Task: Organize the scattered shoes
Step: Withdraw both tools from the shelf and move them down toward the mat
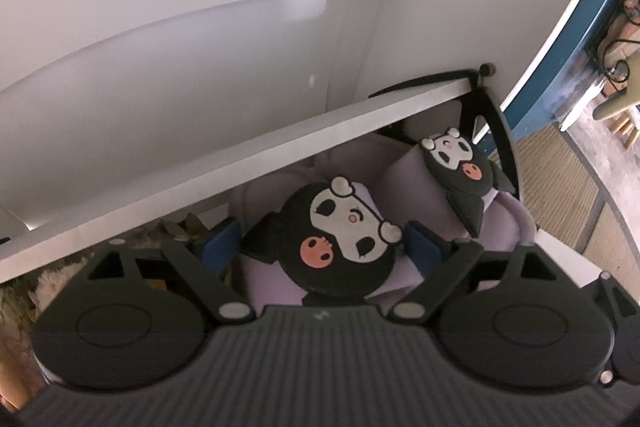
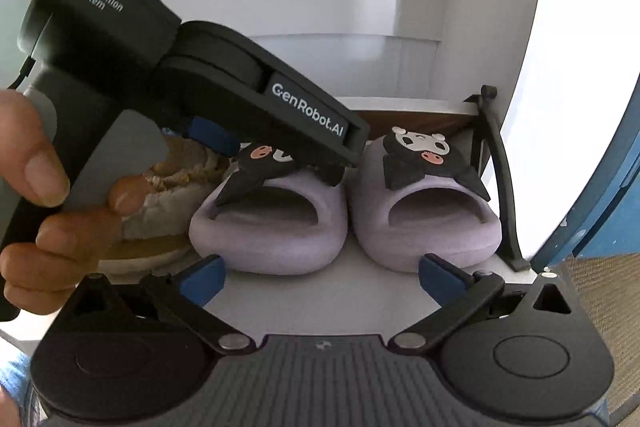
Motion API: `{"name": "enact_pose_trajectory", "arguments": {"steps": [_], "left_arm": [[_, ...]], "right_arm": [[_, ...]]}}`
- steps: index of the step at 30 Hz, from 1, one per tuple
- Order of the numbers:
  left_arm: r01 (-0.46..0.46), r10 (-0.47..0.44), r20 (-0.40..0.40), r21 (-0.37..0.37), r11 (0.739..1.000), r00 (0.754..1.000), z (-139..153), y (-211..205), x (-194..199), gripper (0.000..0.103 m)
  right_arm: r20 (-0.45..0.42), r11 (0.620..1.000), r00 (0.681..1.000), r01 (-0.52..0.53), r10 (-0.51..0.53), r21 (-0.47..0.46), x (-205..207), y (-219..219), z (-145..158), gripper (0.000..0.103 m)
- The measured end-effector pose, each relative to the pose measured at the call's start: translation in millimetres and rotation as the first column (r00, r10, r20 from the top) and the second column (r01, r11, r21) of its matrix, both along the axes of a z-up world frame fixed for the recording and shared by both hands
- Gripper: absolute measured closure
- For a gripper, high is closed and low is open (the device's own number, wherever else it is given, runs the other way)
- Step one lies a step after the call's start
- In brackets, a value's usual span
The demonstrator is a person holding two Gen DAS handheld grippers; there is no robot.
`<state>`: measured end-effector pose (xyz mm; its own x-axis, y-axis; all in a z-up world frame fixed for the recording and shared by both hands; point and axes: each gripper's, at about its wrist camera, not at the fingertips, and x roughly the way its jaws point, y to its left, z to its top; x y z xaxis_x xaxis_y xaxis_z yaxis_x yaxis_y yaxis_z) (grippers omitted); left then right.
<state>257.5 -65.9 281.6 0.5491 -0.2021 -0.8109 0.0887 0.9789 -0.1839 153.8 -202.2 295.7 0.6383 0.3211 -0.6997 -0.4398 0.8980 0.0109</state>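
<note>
Two lilac slippers with black cartoon charms stand side by side, toes toward me, on a white shelf (image 2: 344, 291). The left slipper (image 2: 268, 227) sits under my left gripper (image 1: 322, 245), which is open. Its blue pads (image 1: 220, 247) flank the slipper's charm (image 1: 344, 227) without pressing on it. The right slipper (image 2: 428, 223) rests beside it, also seen further back (image 1: 452, 163) in the left wrist view. My right gripper (image 2: 320, 277) is open just in front of the pair, with only bare shelf between its fingers.
A beige fuzzy slipper (image 2: 160, 195) lies left of the lilac pair. A person's hand (image 2: 36, 167) holds the left gripper's handle. A white shelf board (image 1: 280, 143) runs above the slippers. A black bracket (image 2: 500, 167) stands at the shelf's right end; woven mat (image 2: 600, 287) beyond.
</note>
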Motion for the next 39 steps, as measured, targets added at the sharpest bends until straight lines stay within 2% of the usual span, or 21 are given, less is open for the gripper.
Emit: {"name": "enact_pose_trajectory", "arguments": {"steps": [7, 15, 21, 26, 30, 39], "left_arm": [[0.015, -0.015, 0.016, 0.012, 1.0, 1.0, 0, -4, -3, 0.011], [0.038, -0.038, 0.017, 0.013, 0.999, 0.999, 4, -7, -13, 0.007], [0.077, -0.077, 0.05, 0.014, 0.997, 0.996, 20, -15, -36, 0.0], [0.11, -0.109, 0.07, -0.009, 0.994, 0.992, 38, -12, -63, 0.0], [0.133, -0.131, 0.087, -0.018, 0.991, 0.987, 48, -4, -102, 0.0], [0.174, -0.174, 0.107, 0.013, 0.985, 0.979, 56, -11, -140, 0.0]], "right_arm": [[0.025, 1.0, 0.999, 0.024, -0.024, 0.003, -1, -3, 6, 0.001], [0.075, 0.995, 0.992, 0.1, -0.1, -0.001, -37, -19, 19, 0.001], [0.092, 0.989, 0.986, 0.145, -0.141, -0.031, -73, -25, 27, 0.001], [0.106, 0.984, 0.981, 0.168, -0.161, -0.055, -110, -23, 40, 0.0], [0.124, 0.98, 0.974, 0.195, -0.188, -0.047, -135, -21, 47, 0.0], [0.122, 0.973, 0.969, 0.223, -0.214, -0.062, -164, -21, 41, 0.0]]}}
